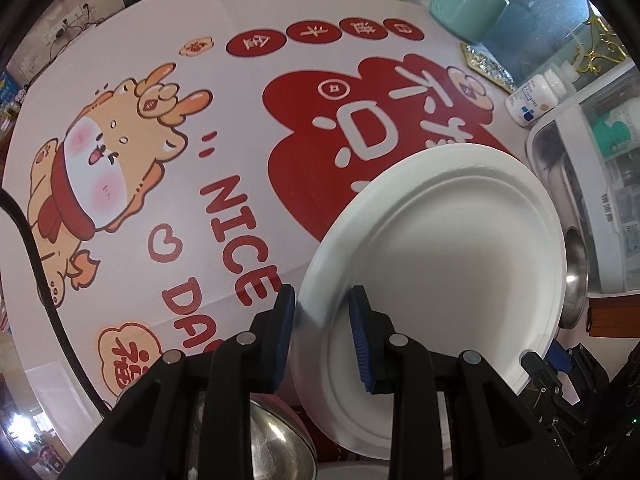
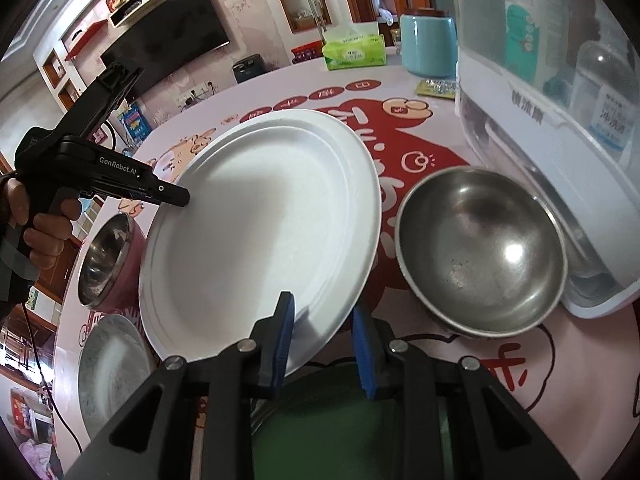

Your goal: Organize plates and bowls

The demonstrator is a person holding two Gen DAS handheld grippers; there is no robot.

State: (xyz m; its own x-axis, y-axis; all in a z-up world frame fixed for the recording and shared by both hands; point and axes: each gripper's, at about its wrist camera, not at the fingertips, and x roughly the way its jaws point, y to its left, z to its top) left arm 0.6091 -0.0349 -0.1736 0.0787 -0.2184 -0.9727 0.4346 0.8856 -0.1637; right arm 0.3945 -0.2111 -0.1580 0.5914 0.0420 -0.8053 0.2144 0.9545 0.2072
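We hold a white paper plate (image 1: 448, 248) tilted above the desk (image 1: 224, 92) by opposite rims: left tongs (image 1: 322, 308) and right tongs (image 2: 324, 312) both clamp it. A steel bowl (image 2: 480, 252) sits beside it, against a white plastic box (image 2: 560, 160).

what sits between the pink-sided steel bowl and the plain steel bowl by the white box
The white paper plate, held tilted off the table by both grippers, fills that gap; the right wrist view shows it between pink-sided bowl and plain steel bowl.
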